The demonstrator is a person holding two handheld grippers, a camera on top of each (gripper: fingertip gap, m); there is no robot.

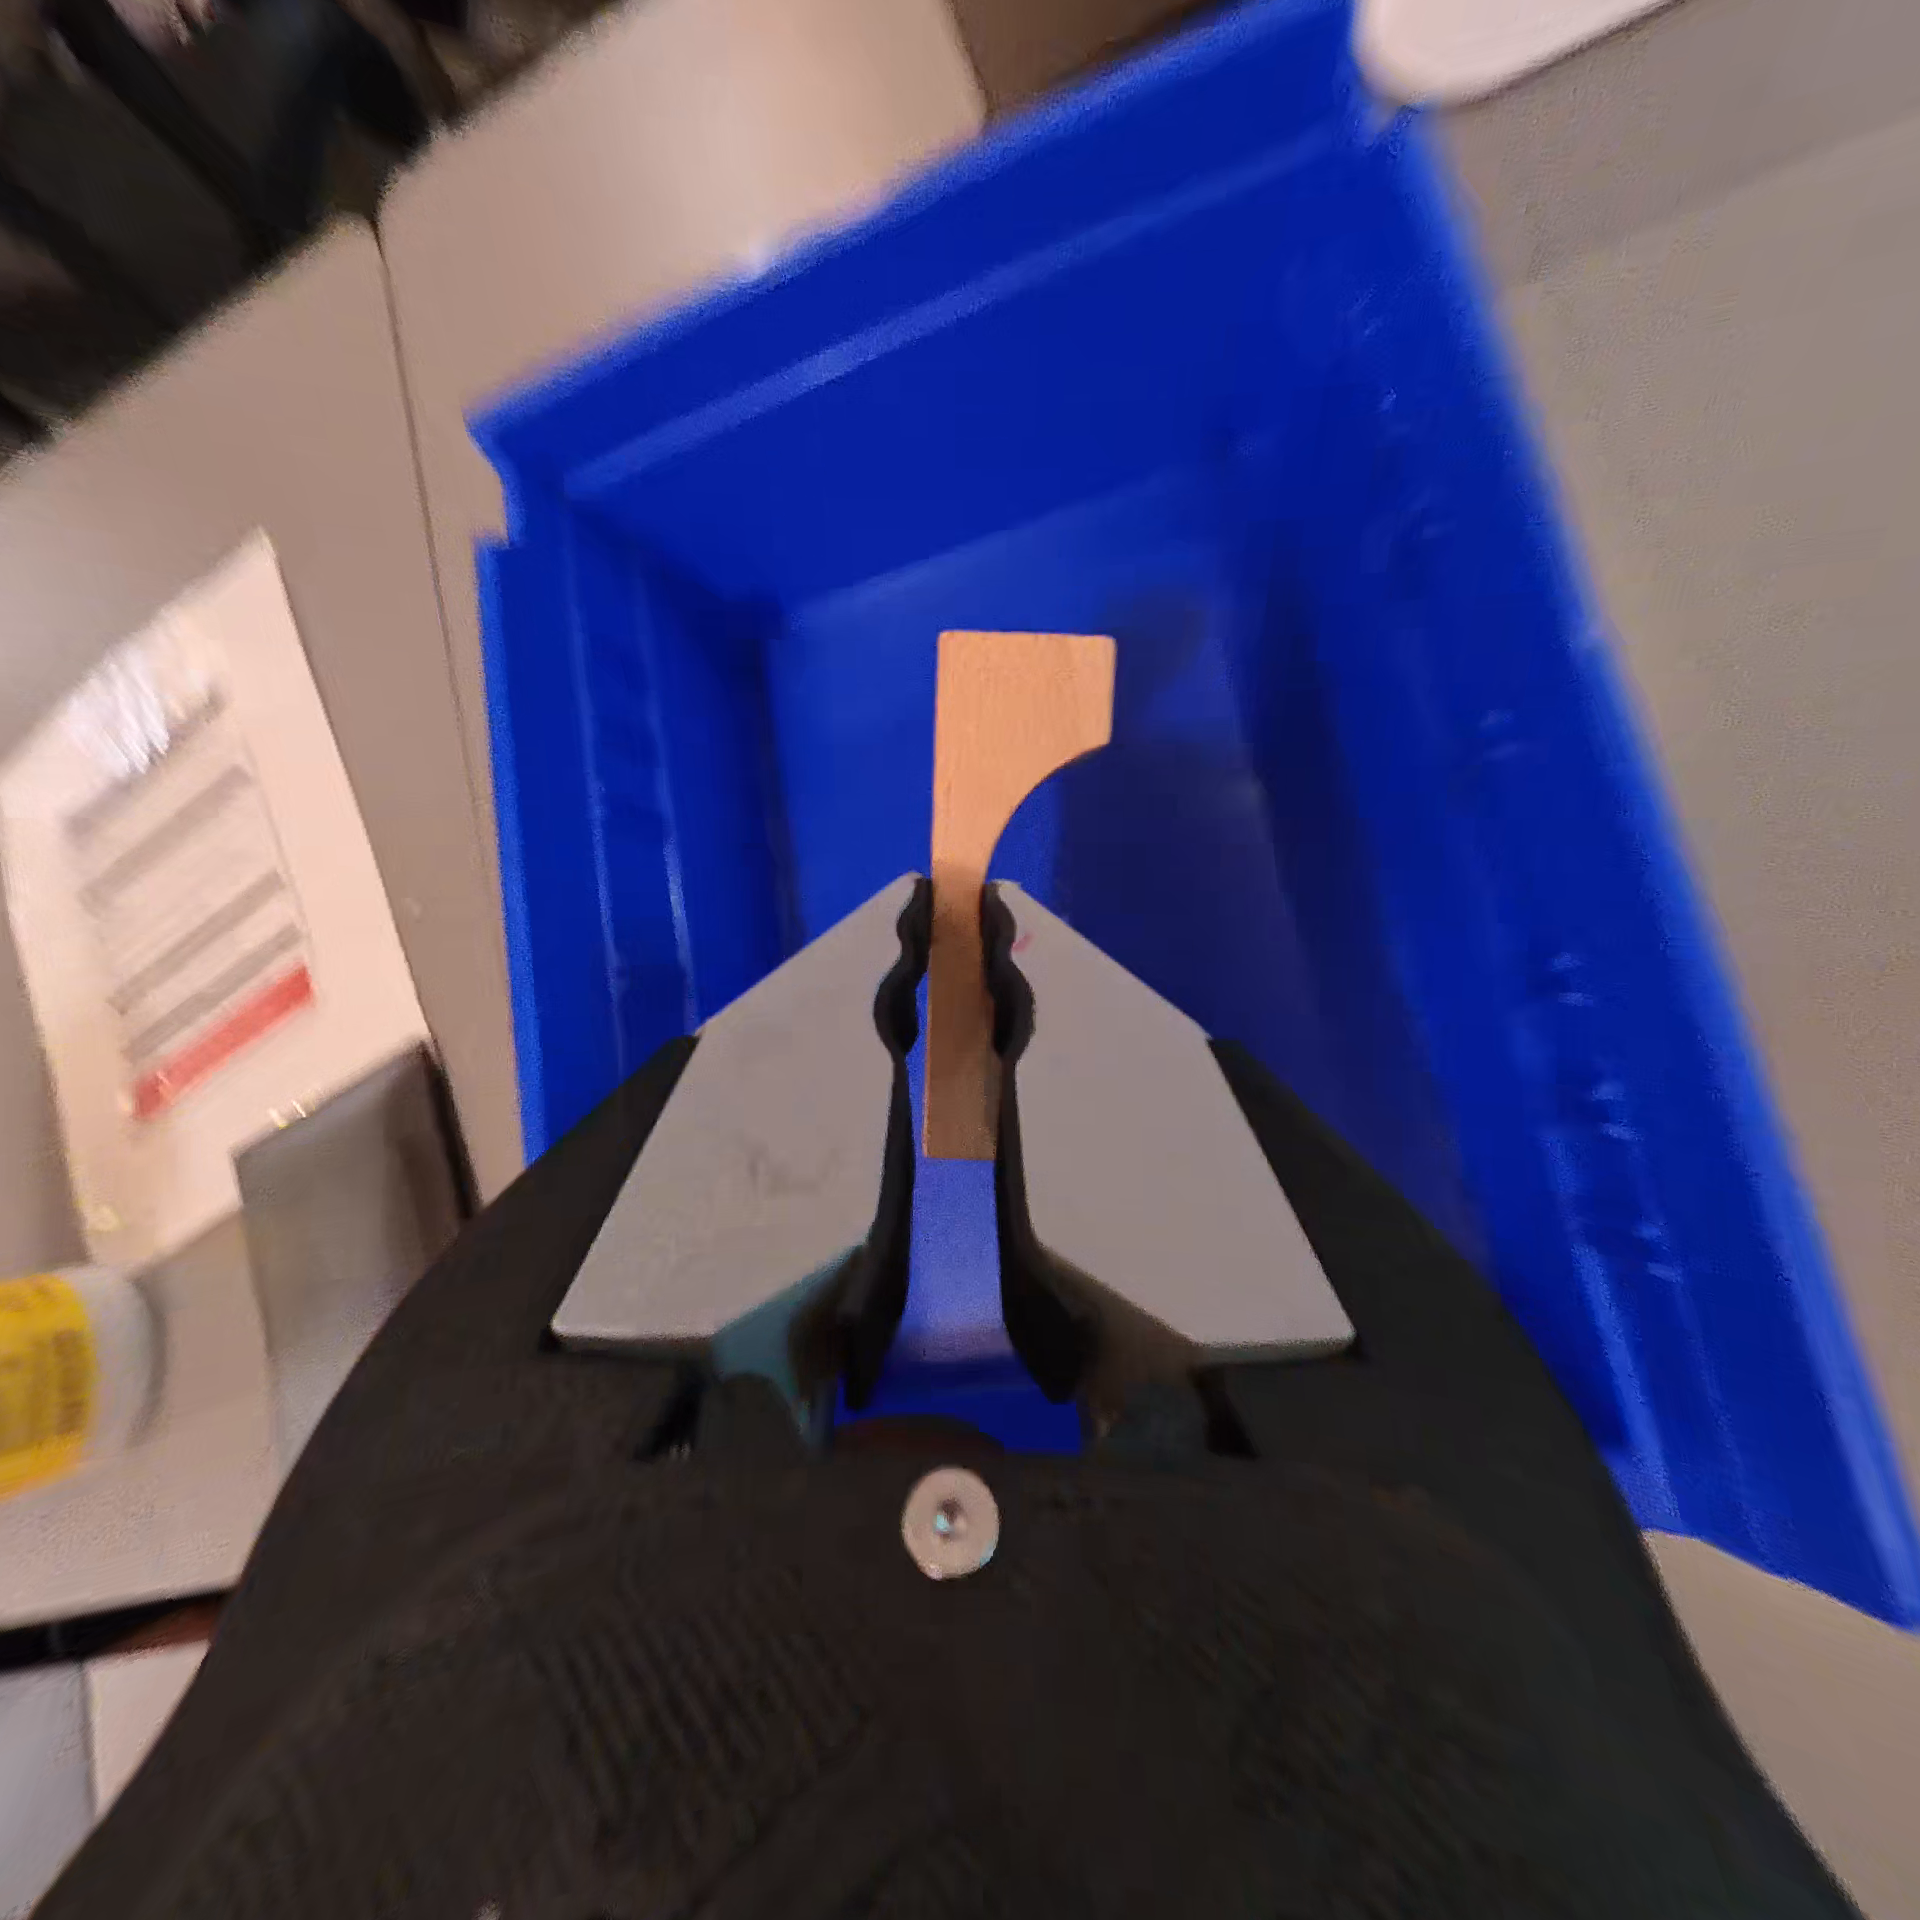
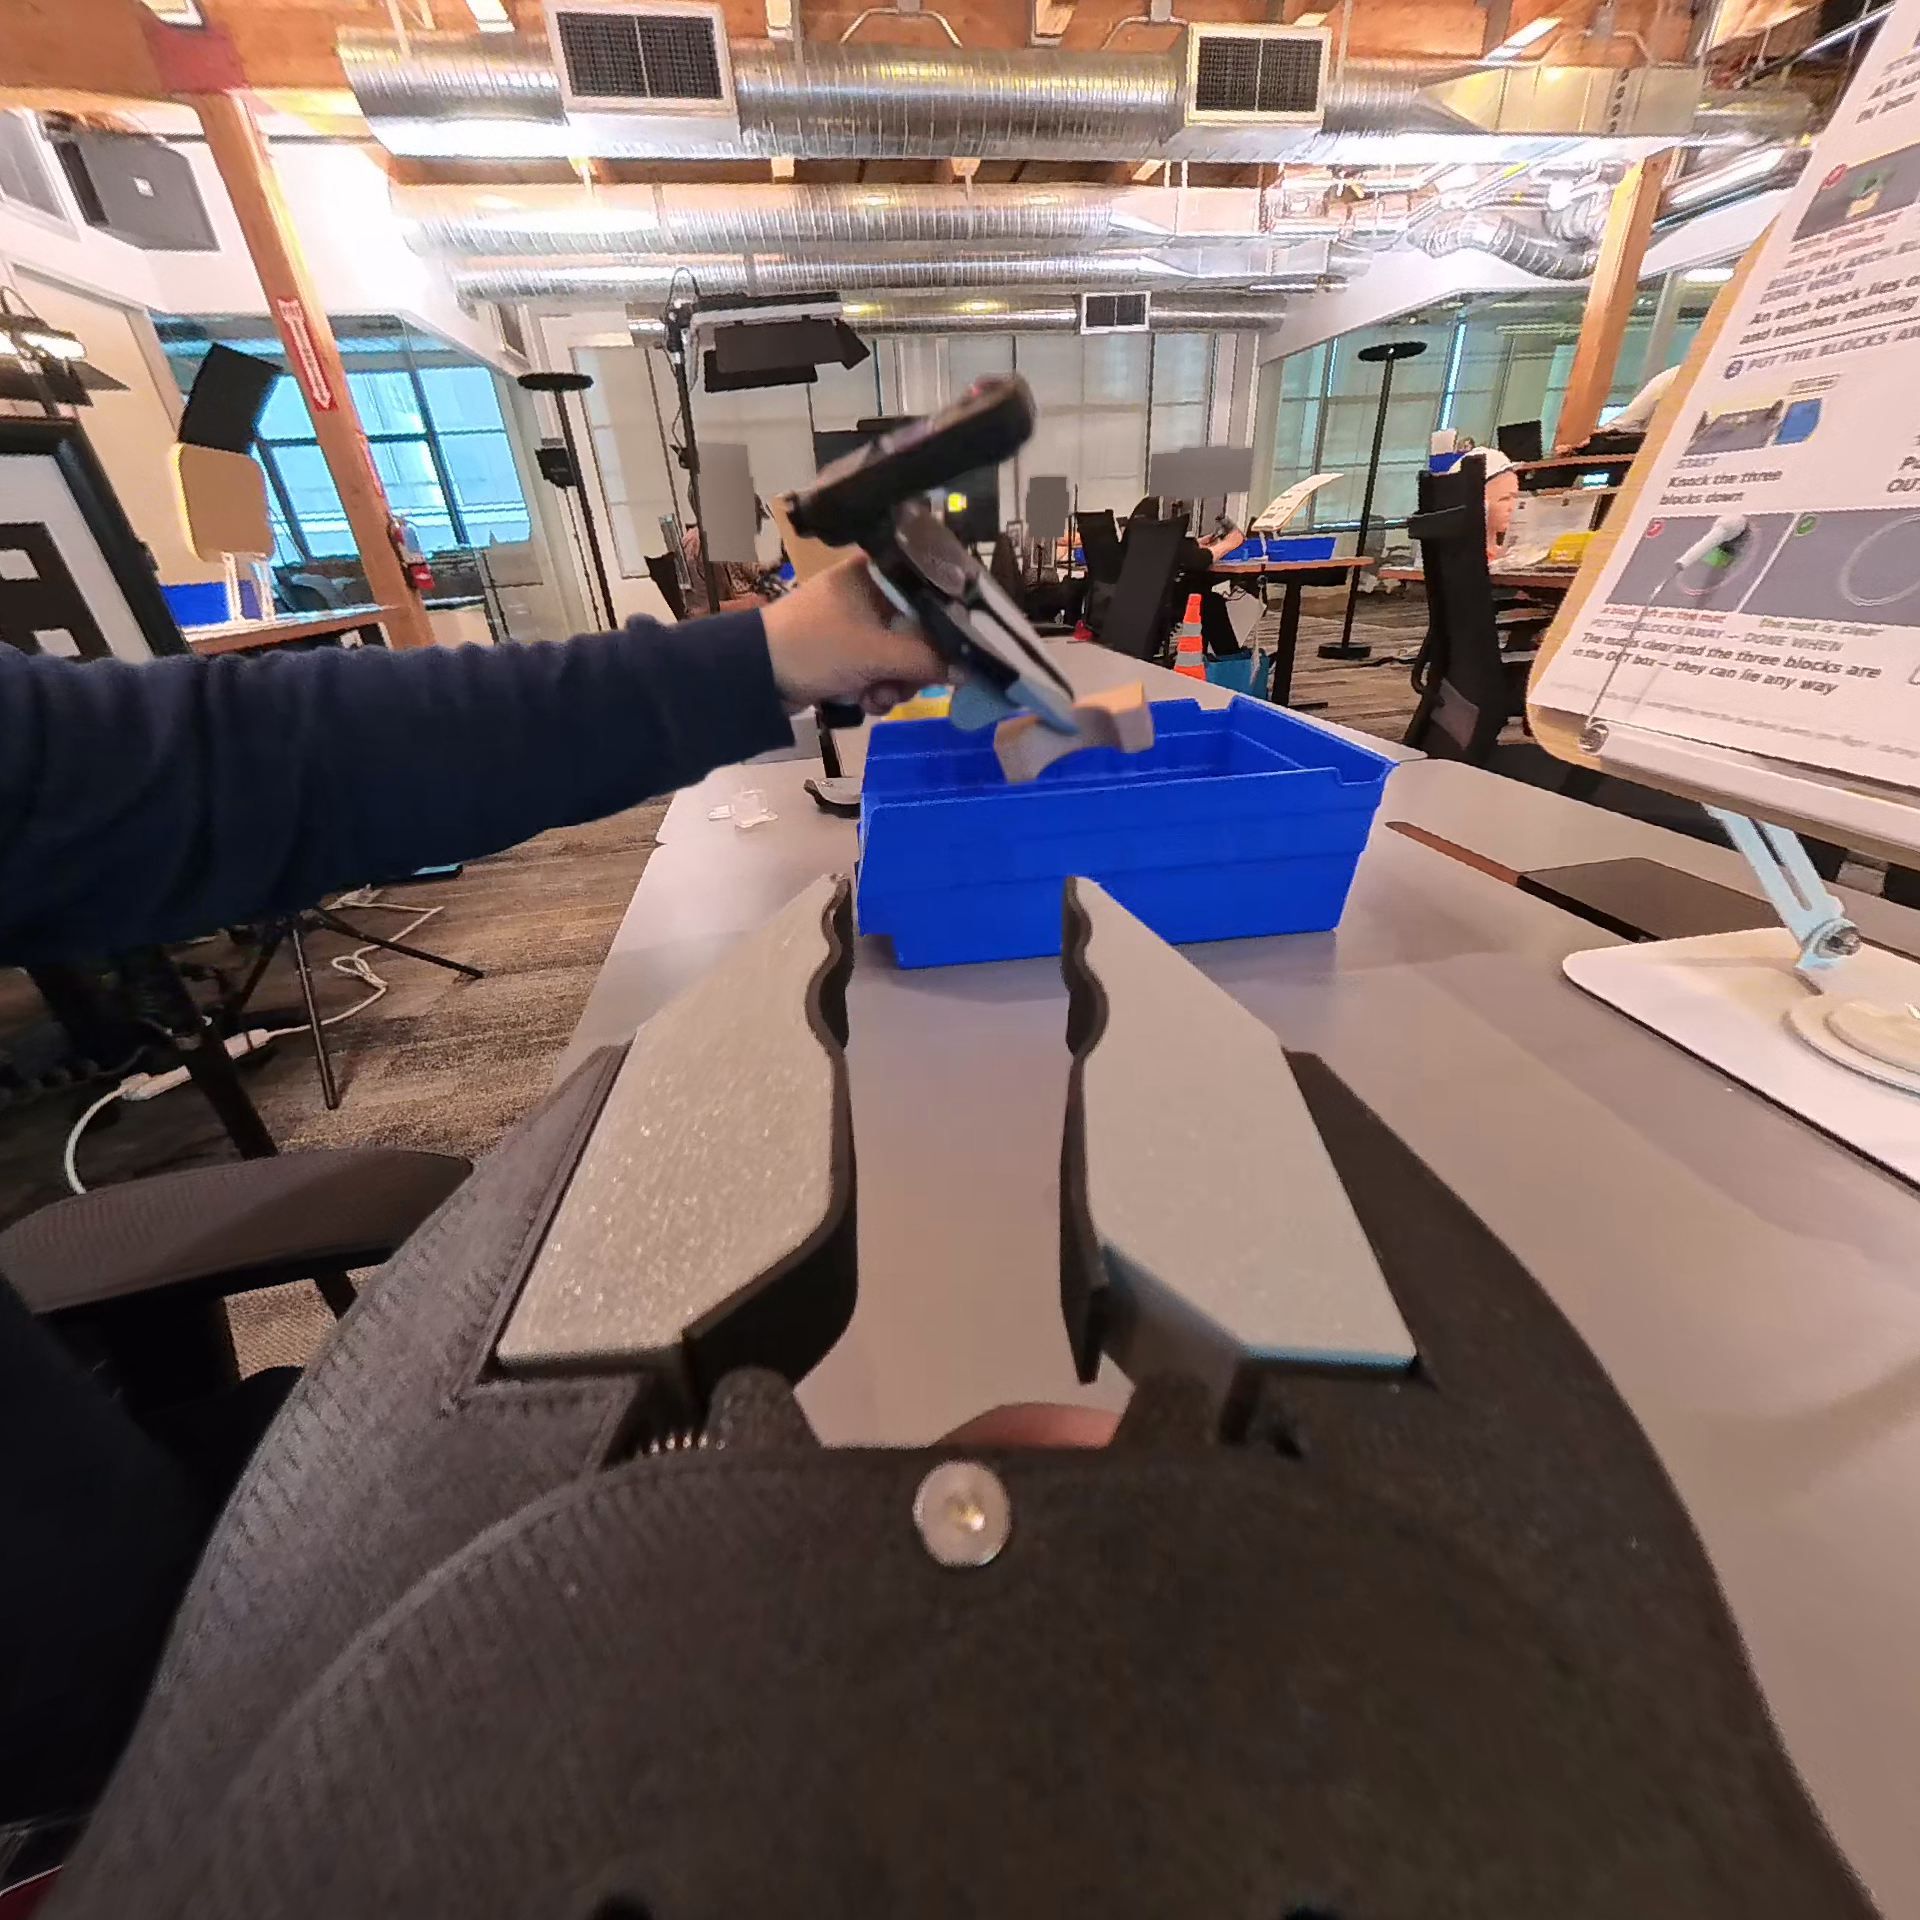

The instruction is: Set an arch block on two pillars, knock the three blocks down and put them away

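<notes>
My left gripper (image 1: 956,888) is shut on a wooden arch block (image 1: 997,748) and holds it over the inside of a blue bin (image 1: 1351,727). The bin's visible floor holds no blocks. In the right wrist view the left gripper (image 2: 1060,717) shows at a distance, held by a hand in a dark sleeve, with the arch block (image 2: 1107,717) just above the rim of the blue bin (image 2: 1101,862). My right gripper (image 2: 956,894) is open and empty, low over the grey table in front of the bin. No pillar blocks show in either view.
An instruction sheet on a white stand (image 2: 1766,956) stands at the right on the grey table (image 2: 1403,1195). A laminated sheet (image 1: 177,831) and a yellow-labelled tube (image 1: 62,1371) lie left of the bin. An office chair (image 2: 208,1236) is at the left.
</notes>
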